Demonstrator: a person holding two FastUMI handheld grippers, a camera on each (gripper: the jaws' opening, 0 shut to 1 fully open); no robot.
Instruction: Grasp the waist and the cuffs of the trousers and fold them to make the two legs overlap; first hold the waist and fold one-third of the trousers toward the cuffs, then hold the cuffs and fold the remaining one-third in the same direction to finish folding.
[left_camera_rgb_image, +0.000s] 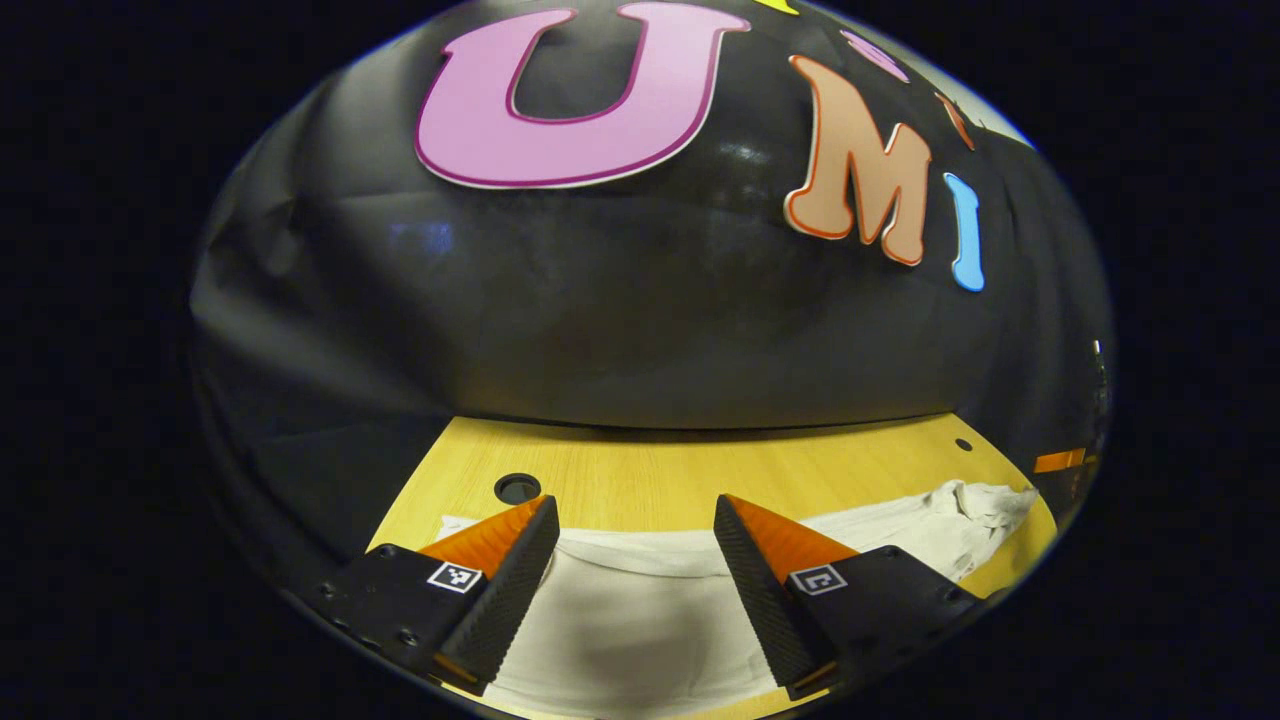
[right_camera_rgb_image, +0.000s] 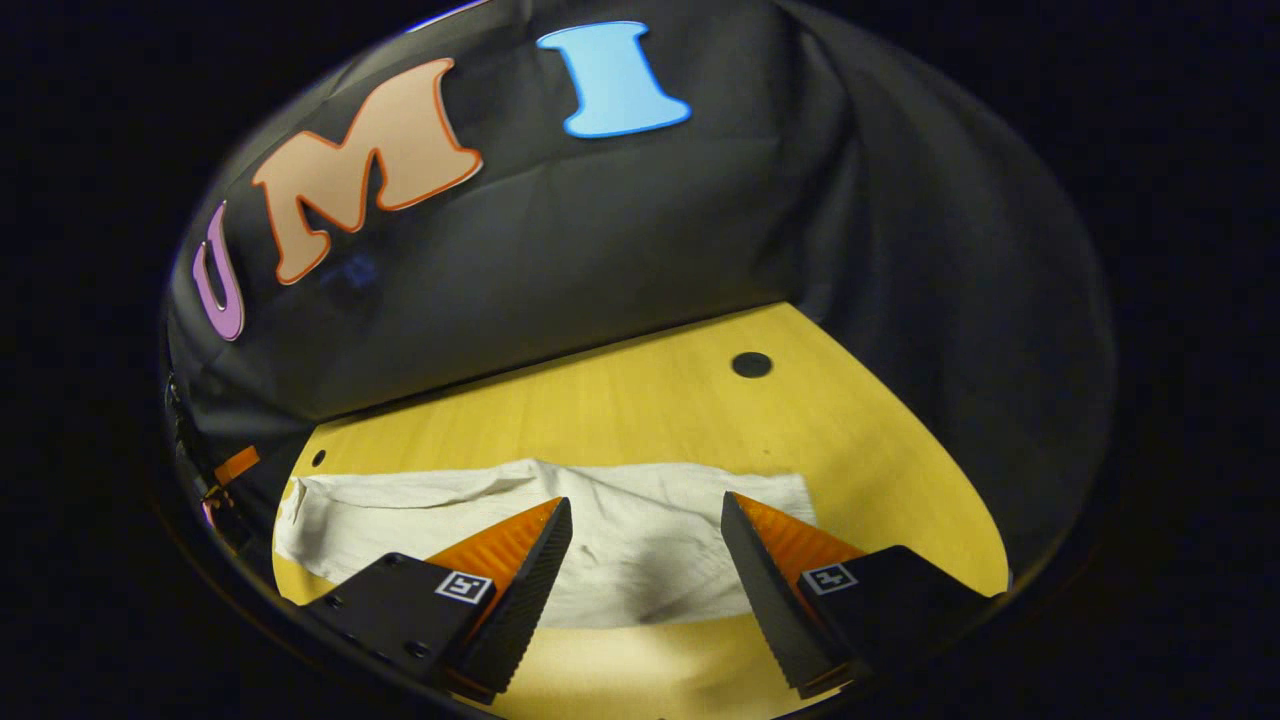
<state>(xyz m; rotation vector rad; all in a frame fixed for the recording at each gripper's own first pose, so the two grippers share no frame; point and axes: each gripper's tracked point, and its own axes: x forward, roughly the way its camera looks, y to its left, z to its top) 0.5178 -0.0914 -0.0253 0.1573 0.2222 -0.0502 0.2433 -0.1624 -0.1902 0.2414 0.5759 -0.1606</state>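
White trousers (right_camera_rgb_image: 620, 545) lie flat on the wooden worktop (right_camera_rgb_image: 640, 400), crumpled at one end. Left hand-held gripper (left_camera_rgb_image: 635, 570) hangs wide open over the cloth, holding nothing; right hand-held gripper (right_camera_rgb_image: 645, 570) is equally wide and empty. The fabric looks thin, light, limp and wrinkle-prone; best pinched at the edges, at waist and cuffs, through all layers.

My left gripper (left_camera_rgb_image: 636, 515) hangs with its jaws spread wide — nothing between them. Below and ahead lie the white trousers (left_camera_rgb_image: 640, 620) on the wooden table (left_camera_rgb_image: 650, 470), their cloth bunched toward the right end. A round hole (left_camera_rgb_image: 517, 488) sits in the tabletop just past my left finger.
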